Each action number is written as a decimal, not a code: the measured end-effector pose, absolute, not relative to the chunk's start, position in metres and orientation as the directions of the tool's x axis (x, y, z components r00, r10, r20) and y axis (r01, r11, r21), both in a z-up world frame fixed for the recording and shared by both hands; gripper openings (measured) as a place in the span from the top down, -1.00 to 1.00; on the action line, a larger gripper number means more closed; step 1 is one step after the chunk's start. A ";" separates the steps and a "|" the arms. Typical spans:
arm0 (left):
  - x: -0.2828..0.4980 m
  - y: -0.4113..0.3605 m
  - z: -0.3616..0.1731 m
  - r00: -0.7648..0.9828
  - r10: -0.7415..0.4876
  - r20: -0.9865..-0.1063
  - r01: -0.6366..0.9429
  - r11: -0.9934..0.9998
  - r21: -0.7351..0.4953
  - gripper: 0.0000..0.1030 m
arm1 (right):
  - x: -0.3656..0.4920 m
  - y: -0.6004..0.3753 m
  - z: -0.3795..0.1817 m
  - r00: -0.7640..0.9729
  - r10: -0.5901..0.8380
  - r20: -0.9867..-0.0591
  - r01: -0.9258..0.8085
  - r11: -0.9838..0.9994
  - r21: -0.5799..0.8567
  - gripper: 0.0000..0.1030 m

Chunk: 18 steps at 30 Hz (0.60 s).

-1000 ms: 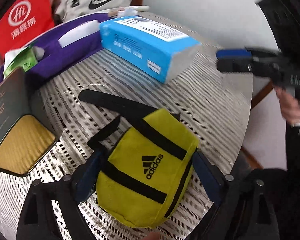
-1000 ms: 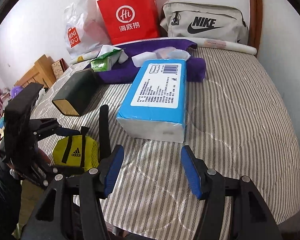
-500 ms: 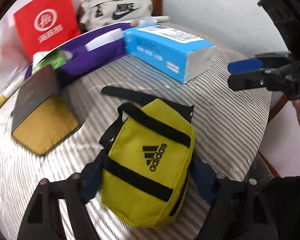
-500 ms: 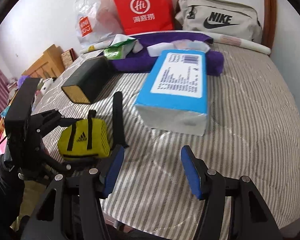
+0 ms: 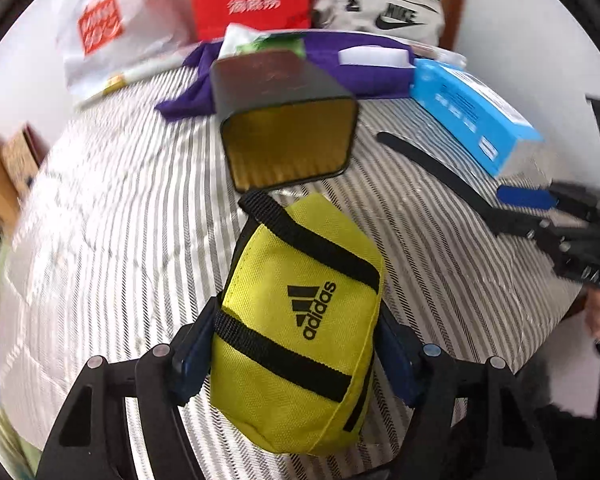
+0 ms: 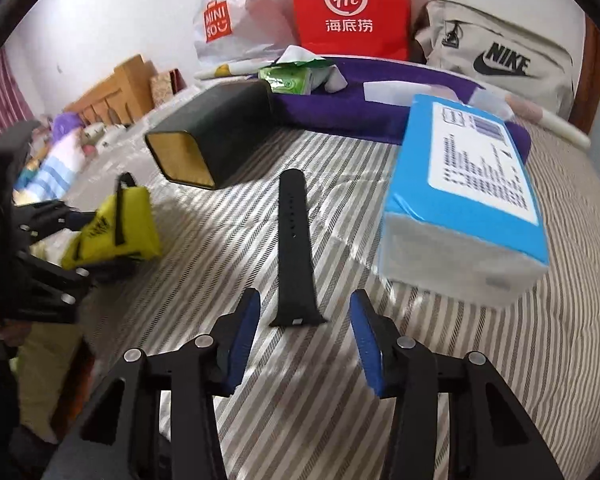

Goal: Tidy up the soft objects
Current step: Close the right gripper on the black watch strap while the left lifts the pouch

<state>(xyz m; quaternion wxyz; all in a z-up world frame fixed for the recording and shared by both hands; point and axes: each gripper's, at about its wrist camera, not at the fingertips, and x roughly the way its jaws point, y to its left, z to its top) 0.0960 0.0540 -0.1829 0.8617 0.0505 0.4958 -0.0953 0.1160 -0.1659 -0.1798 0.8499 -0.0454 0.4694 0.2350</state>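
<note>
A yellow Adidas pouch [image 5: 300,312] with black straps sits between the blue pads of my left gripper [image 5: 296,340]. The jaws are still closing on its sides, and it is held up off the striped bed [image 5: 120,208]. In the right wrist view the same pouch [image 6: 116,228] hangs in that gripper at the left edge. A black strap [image 6: 296,240] lies flat on the sheet, its near end just ahead of my right gripper [image 6: 305,314]. Those jaws are closing with nothing pressed between the pads. The strap [image 5: 432,168] also shows in the left wrist view.
A blue tissue pack [image 6: 468,184] lies right of the strap. A black box with a gold open end [image 6: 212,136] lies to its left. Behind are a purple cloth [image 6: 340,108], a green packet [image 6: 288,78], a red bag [image 6: 348,4], a white plastic bag [image 6: 220,24] and a Nike bag [image 6: 496,60].
My left gripper has narrowed onto the pouch and swung left with it, rolling as it went. My right gripper has dropped toward the strap's near end and its jaws have narrowed.
</note>
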 end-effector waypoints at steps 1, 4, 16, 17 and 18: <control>0.097 0.053 -0.183 0.492 -0.112 -0.863 0.207 0.978 -0.009 -0.36 | 0.118 -0.163 -0.183 0.440 0.364 -0.821 -0.443 0.883 0.153 0.24; 0.096 0.051 -0.184 0.496 -0.106 -0.862 0.187 0.982 -0.013 -0.44 | 0.121 -0.154 -0.186 0.463 0.351 -0.814 -0.455 0.882 0.122 0.49; 0.105 0.076 -0.182 0.472 -0.283 -0.835 0.163 0.959 -0.233 -0.51 | 0.085 -0.176 -0.182 0.430 0.316 -0.846 -0.518 0.853 0.055 0.59; 0.106 0.078 -0.182 0.469 -0.300 -0.831 0.157 0.954 -0.256 -0.55 | 0.082 -0.179 -0.183 0.423 0.321 -0.847 -0.519 0.853 0.064 0.59; 0.108 0.080 -0.182 0.467 -0.319 -0.825 0.147 0.948 -0.283 -0.55 | 0.079 -0.182 -0.183 0.423 0.329 -0.845 -0.519 0.852 0.072 0.59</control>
